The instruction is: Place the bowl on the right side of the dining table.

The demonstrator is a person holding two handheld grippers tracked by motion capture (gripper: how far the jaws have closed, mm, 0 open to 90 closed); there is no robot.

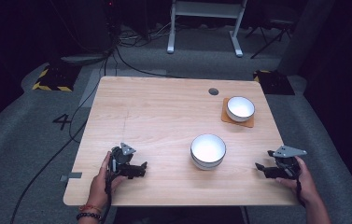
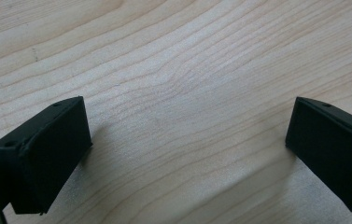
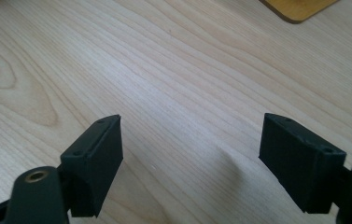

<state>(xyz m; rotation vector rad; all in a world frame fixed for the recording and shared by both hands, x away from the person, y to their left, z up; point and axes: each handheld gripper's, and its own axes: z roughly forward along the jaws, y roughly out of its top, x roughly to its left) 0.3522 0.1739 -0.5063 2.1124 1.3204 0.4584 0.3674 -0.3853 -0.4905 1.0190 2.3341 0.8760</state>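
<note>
1. The left hand-held gripper point(image 1: 143, 169) rests low on the wooden counter point(image 1: 164, 116) near its front left edge, its jaws pointing toward the middle. In the left gripper view its jaws stand wide apart with nothing but bare wood grain between them.
2. The right hand-held gripper point(image 1: 258, 168) sits near the front right edge, its jaws pointing left toward the middle. In the right gripper view its jaws are also spread wide and empty, with the corner of the orange coaster point(image 3: 299, 8) at the top edge.
3. Both tools look parked, one to each side of the work, so I judge that no grasp has begun and either hand is free to reach in.
4. The larger white bowl point(image 1: 207, 150) stands upright on the bare counter, between the two grippers and a little farther back, apart from both. Its inside reads plain white; it seems empty, though glare makes that uncertain.
5. The smaller white bowl point(image 1: 240, 108) stands upright on the orange coaster point(image 1: 227, 119) toward the far right, well apart from both grippers. It too appears empty.
6. The coaster under one bowl suggests a set place; the larger bowl has none.
7. The larger bowl is the nearer piece to both grippers, slightly closer to the right one, so it is the likely first thing to be handled.
</note>
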